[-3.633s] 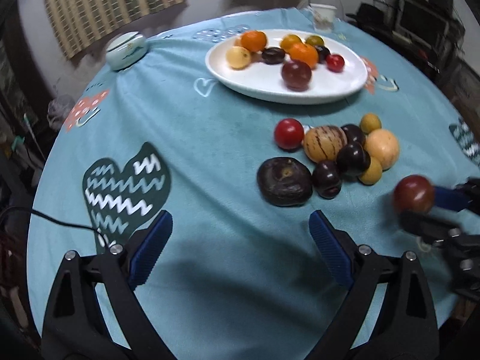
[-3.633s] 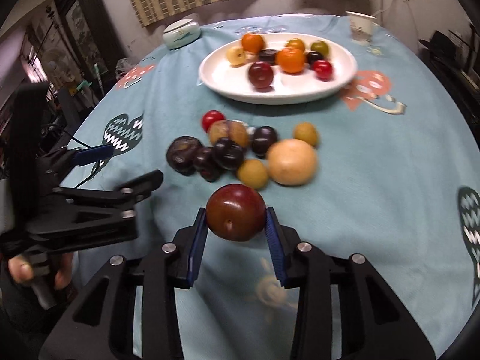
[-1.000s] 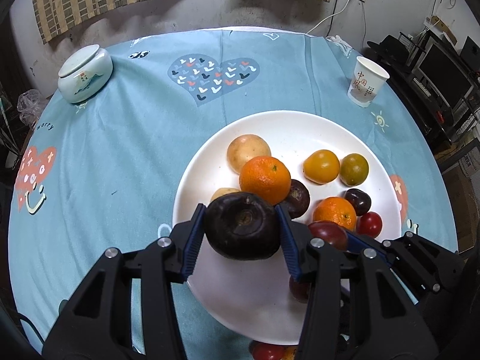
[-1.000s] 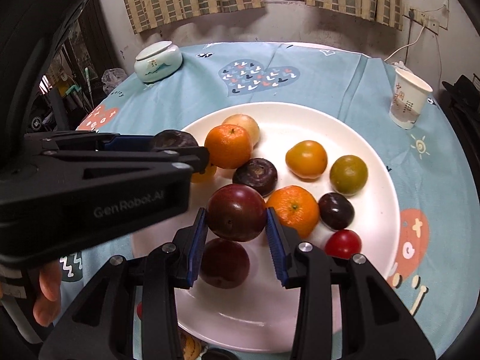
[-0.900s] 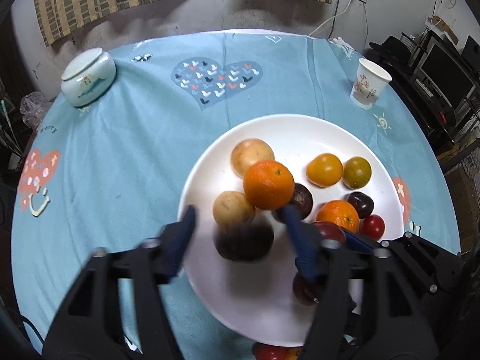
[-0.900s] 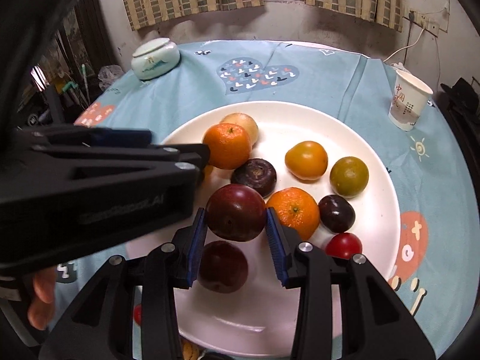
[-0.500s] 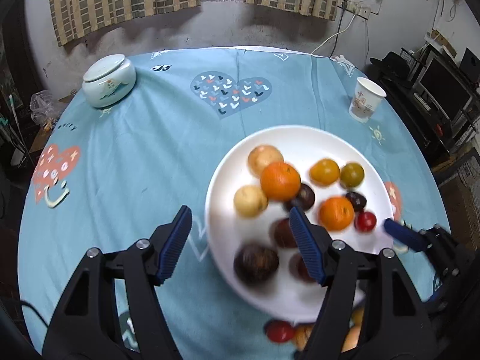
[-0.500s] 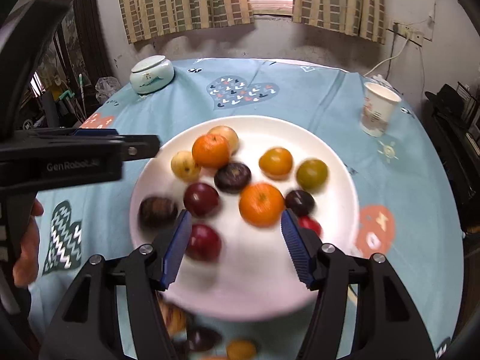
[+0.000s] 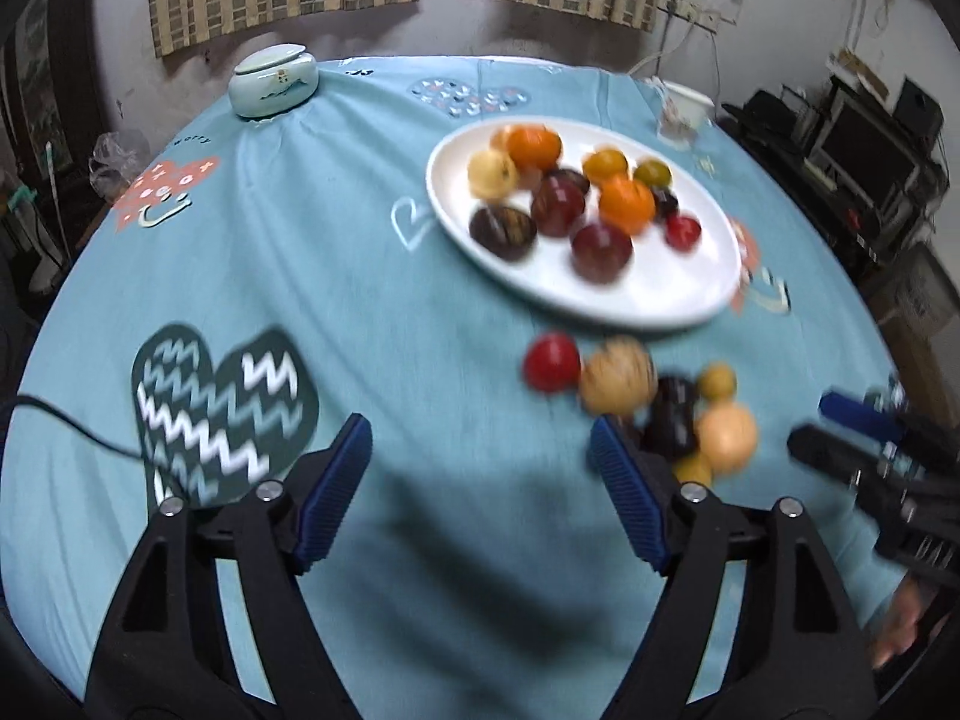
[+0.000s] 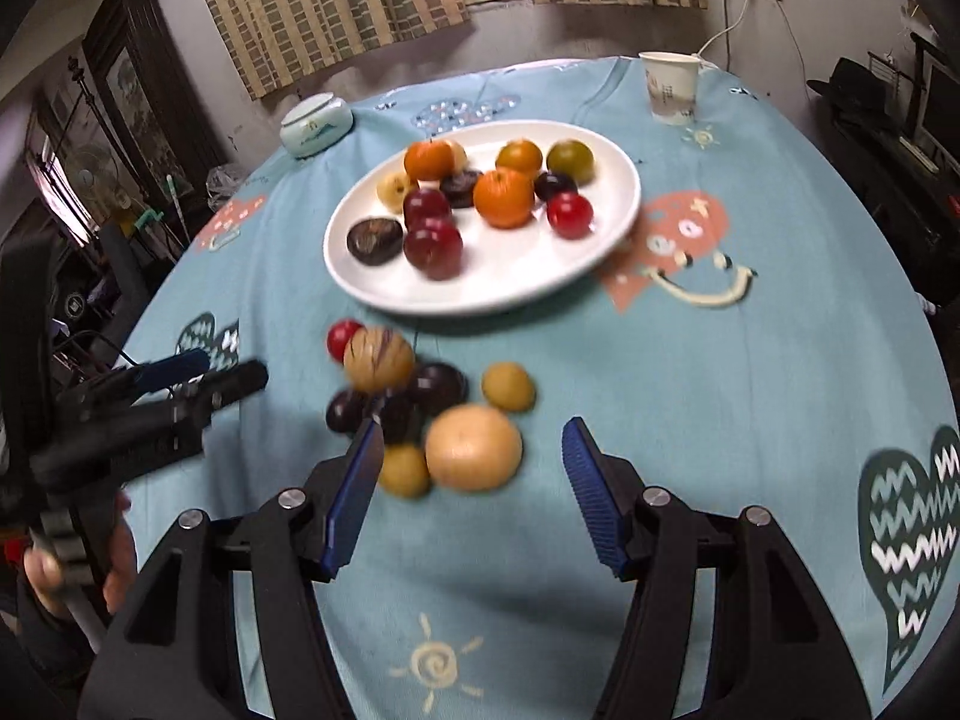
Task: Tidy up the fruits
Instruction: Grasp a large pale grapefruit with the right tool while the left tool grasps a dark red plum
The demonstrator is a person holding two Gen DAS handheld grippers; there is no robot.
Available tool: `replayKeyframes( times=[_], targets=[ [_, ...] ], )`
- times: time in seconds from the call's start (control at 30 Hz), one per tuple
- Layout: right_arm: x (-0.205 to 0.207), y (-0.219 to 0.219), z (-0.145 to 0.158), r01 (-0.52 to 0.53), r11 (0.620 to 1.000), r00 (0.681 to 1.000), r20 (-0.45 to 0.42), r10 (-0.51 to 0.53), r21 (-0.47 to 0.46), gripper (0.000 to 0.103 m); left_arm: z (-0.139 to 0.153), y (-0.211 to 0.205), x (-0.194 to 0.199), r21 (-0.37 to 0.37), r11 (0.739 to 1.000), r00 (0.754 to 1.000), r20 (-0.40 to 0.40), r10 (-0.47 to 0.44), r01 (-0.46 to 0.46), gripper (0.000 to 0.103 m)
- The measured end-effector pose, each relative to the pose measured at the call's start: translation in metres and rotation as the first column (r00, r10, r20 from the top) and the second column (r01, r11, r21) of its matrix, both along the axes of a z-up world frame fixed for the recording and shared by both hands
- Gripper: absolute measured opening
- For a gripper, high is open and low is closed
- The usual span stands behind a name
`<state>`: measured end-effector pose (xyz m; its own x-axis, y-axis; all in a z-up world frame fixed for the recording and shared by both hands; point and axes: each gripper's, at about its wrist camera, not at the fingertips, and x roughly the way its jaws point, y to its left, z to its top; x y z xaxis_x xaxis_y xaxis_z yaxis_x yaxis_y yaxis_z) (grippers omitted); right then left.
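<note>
A white plate holds several fruits: oranges, red plums and a dark wrinkled fruit. A loose pile lies on the cloth in front of it: a red tomato, a striped tan fruit, dark plums and a large tan fruit. My left gripper is open and empty, left of the pile. My right gripper is open and empty, just behind the large tan fruit.
A lidded ceramic jar stands at the far left of the round table. A paper cup stands at the far right. A black cable lies at the left edge. Furniture surrounds the table.
Both grippers have let go of their fruits onto the plate, opened, and pulled back toward the near side. The loose pile is now right in front of them.
</note>
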<state>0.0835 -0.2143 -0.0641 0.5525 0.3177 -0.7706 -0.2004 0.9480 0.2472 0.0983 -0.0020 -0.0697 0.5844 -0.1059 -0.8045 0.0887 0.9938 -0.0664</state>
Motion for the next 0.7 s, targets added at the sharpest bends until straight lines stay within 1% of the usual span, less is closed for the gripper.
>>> replayKeyframes(
  times=[0.07, 0.17, 0.4, 0.53, 0.63, 0.67, 0.7],
  targets=[
    [-0.006, 0.003, 0.001, -0.002, 1.000, 1.000, 0.002, 0.003, -0.008, 0.062, -0.004, -0.004, -0.011, 0.015, 1.000, 1.000, -0.005, -0.017, 0.017, 0.080],
    [-0.011, 0.003, 0.003, 0.001, 1.000, 1.000, 0.012, -0.001, -0.005, 0.062, -0.006, -0.007, -0.020, 0.018, 0.999, 0.999, -0.013, -0.038, 0.038, 0.080],
    [-0.021, 0.004, 0.006, 0.003, 1.000, 1.000, 0.022, -0.003, -0.012, 0.062, -0.003, -0.005, -0.024, 0.007, 0.999, 0.999, -0.007, -0.038, 0.038, 0.082],
    [-0.018, 0.002, -0.002, 0.020, 1.000, 1.000, 0.005, -0.020, -0.018, 0.062, -0.006, -0.004, -0.025, 0.010, 0.999, 0.999, -0.015, -0.037, 0.038, 0.083],
    [-0.013, 0.003, -0.014, 0.008, 1.000, 1.000, -0.009, -0.008, 0.010, 0.062, -0.009, -0.005, -0.025, 0.017, 0.999, 0.999, -0.021, -0.044, 0.045, 0.084],
    [-0.012, 0.004, -0.018, 0.002, 1.000, 1.000, -0.012, -0.002, 0.017, 0.061, -0.010, -0.005, -0.025, 0.021, 0.999, 0.999, -0.022, -0.047, 0.047, 0.084],
    [-0.009, 0.006, -0.021, -0.009, 1.000, 1.000, -0.015, 0.010, 0.026, 0.054, -0.011, -0.006, -0.025, 0.026, 0.998, 0.998, -0.025, -0.052, 0.053, 0.084]
  ],
)
